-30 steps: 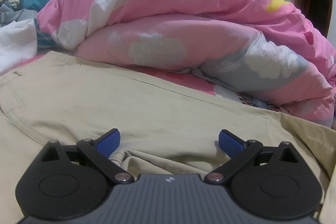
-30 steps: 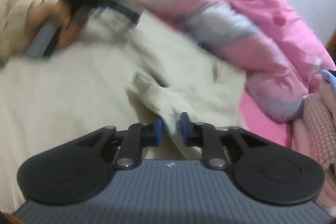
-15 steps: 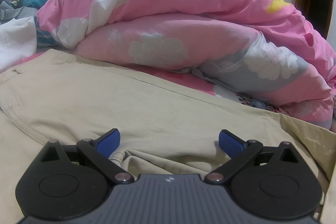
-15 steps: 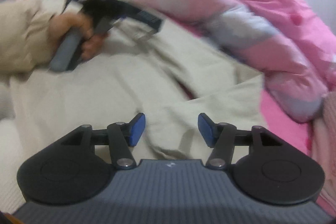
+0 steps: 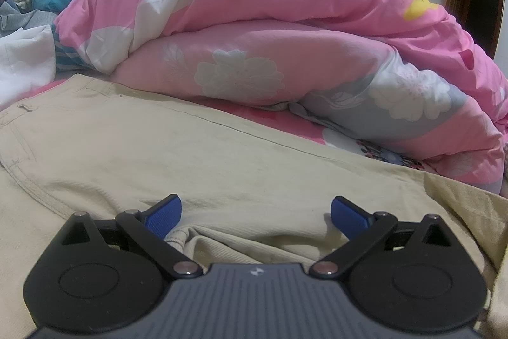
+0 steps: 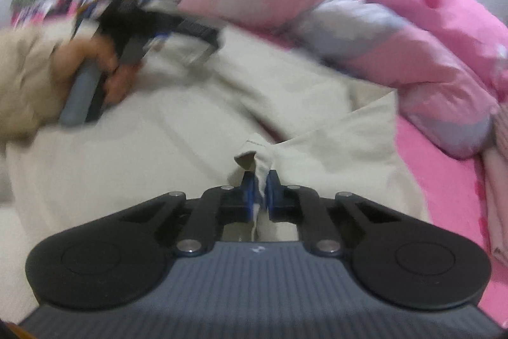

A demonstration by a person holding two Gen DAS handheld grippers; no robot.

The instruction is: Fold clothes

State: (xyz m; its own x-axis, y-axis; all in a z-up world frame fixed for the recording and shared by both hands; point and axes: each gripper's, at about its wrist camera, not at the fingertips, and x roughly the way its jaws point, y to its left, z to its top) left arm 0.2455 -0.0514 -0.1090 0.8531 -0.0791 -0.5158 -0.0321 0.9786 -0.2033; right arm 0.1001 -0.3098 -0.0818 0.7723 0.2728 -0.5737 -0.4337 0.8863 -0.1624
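Note:
Beige trousers point(image 5: 190, 154) lie spread on the bed. My left gripper point(image 5: 255, 205) rests low over them, open, its blue pads point(image 5: 163, 216) wide apart and a small ridge of cloth bunched by the left pad. In the right wrist view my right gripper point(image 6: 260, 181) is closing, its pads pressing a pinched hem of the beige trousers point(image 6: 190, 148), which stands up between them. A hand point(image 6: 95, 69) holding the left gripper shows blurred at the upper left of that view.
A bulky pink flowered quilt point(image 5: 285, 21) is heaped just behind the trousers and runs along the right side point(image 6: 365, 5). White cloth point(image 5: 25, 62) and grey clothes lie at the far left. A dark doorway point(image 5: 482, 8) is at the right. Pink sheet point(image 6: 444, 196) borders the trousers.
The right gripper let go of the cloth, opened wide, then closed again on a hem of the trousers and shifted slightly. The left gripper stayed still and open.

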